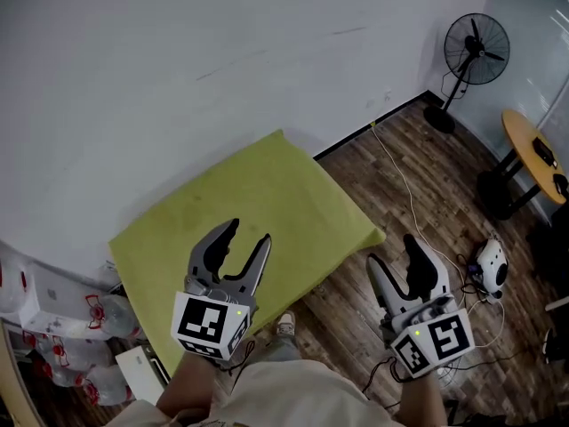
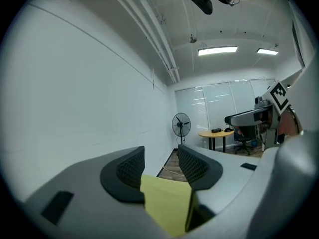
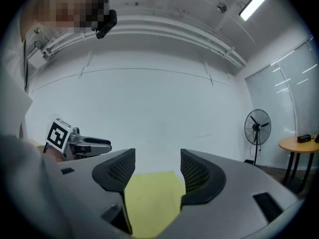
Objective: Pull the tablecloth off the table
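A yellow-green tablecloth (image 1: 258, 212) lies flat over a small table pushed against the white wall. My left gripper (image 1: 249, 232) hovers over the cloth's near part, jaws open with nothing between them. My right gripper (image 1: 394, 254) is off the table's near right corner, over the wooden floor, also open and empty. In the left gripper view the tablecloth (image 2: 167, 203) shows below and beyond the spread jaws of the left gripper (image 2: 161, 166). The right gripper view shows the tablecloth (image 3: 152, 198) the same way past the right gripper (image 3: 157, 166).
A standing fan (image 1: 476, 52) is at the far right by the wall, with a round yellow table (image 1: 532, 154) beside it. A white cable (image 1: 404, 185) runs across the floor to a white device (image 1: 489, 265). White bags (image 1: 53, 310) are piled left of the table.
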{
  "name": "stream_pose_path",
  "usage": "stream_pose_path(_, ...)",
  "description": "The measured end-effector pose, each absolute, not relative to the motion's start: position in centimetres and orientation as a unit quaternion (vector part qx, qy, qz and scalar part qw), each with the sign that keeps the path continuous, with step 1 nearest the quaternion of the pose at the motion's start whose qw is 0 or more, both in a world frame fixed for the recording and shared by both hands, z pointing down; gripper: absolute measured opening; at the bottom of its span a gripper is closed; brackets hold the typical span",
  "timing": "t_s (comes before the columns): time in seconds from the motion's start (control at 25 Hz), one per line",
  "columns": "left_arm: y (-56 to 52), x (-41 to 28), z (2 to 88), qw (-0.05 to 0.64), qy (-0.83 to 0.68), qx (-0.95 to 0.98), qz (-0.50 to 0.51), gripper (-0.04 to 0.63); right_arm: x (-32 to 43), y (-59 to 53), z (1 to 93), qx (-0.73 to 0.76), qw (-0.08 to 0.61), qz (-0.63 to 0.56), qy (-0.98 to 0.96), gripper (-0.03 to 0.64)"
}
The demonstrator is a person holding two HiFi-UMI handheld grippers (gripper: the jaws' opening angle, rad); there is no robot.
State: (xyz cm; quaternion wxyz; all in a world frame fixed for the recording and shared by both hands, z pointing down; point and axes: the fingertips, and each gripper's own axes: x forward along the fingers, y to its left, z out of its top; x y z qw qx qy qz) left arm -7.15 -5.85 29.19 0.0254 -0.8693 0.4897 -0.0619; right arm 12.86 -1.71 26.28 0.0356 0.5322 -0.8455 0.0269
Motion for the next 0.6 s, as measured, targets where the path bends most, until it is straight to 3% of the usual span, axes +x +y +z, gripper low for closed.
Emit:
stream_pose_path(0.44,-21.1,-12.5,38.0,-0.059,0.482,-0.866,-0.119,0.233,6.6,-18.0,33.5,0.509,0.11,0.078,-0.85,0.302)
stream_pose_path(0.6,-24.1,-13.1,42.1,-0.092,0.473,-0.864,-0.146,0.272,5.5,-21.3,37.4,0.501,0.136,0.11,-0.847,0.309)
